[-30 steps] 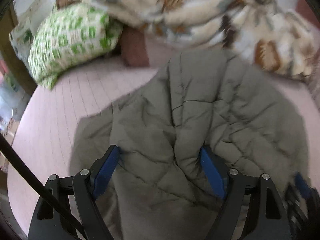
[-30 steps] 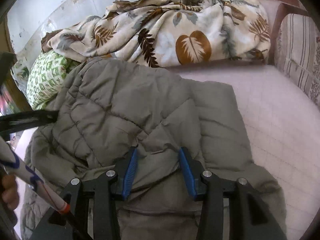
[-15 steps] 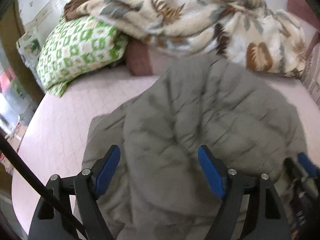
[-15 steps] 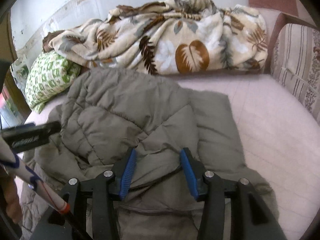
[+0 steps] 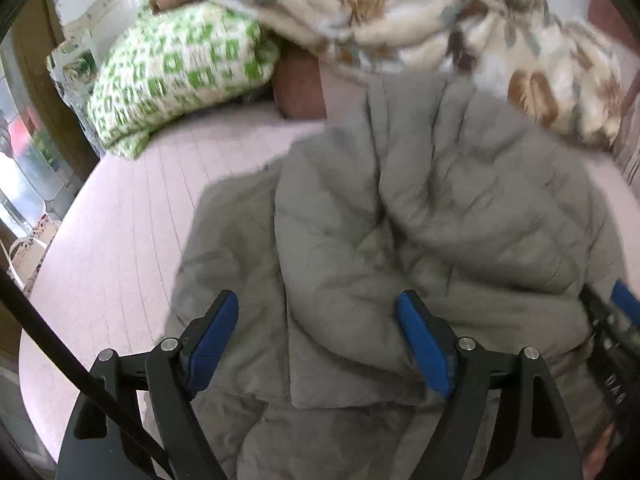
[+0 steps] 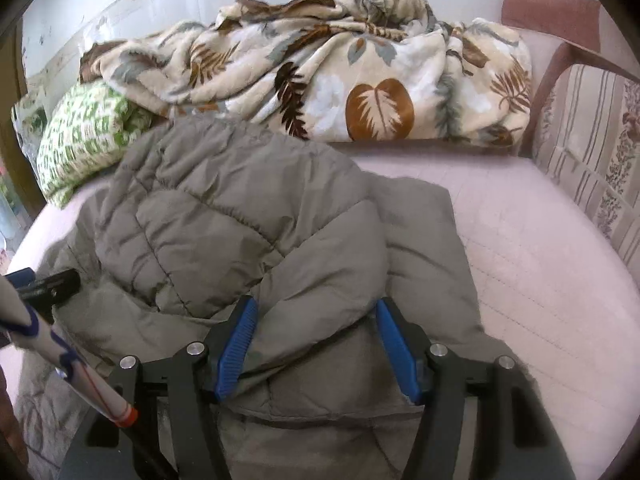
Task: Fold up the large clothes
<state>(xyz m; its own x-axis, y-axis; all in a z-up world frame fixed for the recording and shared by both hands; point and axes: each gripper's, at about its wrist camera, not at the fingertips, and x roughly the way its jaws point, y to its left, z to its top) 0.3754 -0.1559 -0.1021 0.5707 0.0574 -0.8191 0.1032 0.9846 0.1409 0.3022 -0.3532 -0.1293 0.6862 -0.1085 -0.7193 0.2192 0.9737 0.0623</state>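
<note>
A grey quilted puffer jacket (image 5: 420, 216) lies bunched on the pink bed, folded over on itself; it also fills the middle of the right wrist view (image 6: 240, 224). My left gripper (image 5: 320, 332) is open, its blue pads wide apart just above the jacket's near edge. My right gripper (image 6: 316, 340) is open too, its pads either side of a raised fold of the jacket, not pinching it. The right gripper's tip shows at the right edge of the left wrist view (image 5: 616, 320). The left gripper's tip shows at the left edge of the right wrist view (image 6: 44, 288).
A green-and-white pillow (image 5: 176, 76) lies at the back left. A leaf-print blanket (image 6: 340, 76) is heaped along the back wall. A striped cushion (image 6: 592, 152) and sofa arm stand at the right. Pink bed sheet (image 6: 540, 272) shows right of the jacket and left of it (image 5: 120, 232).
Both grippers have drawn back from the jacket toward the near edge. The right gripper's pads have opened wider and let the fold go. The jacket has settled lower.
</note>
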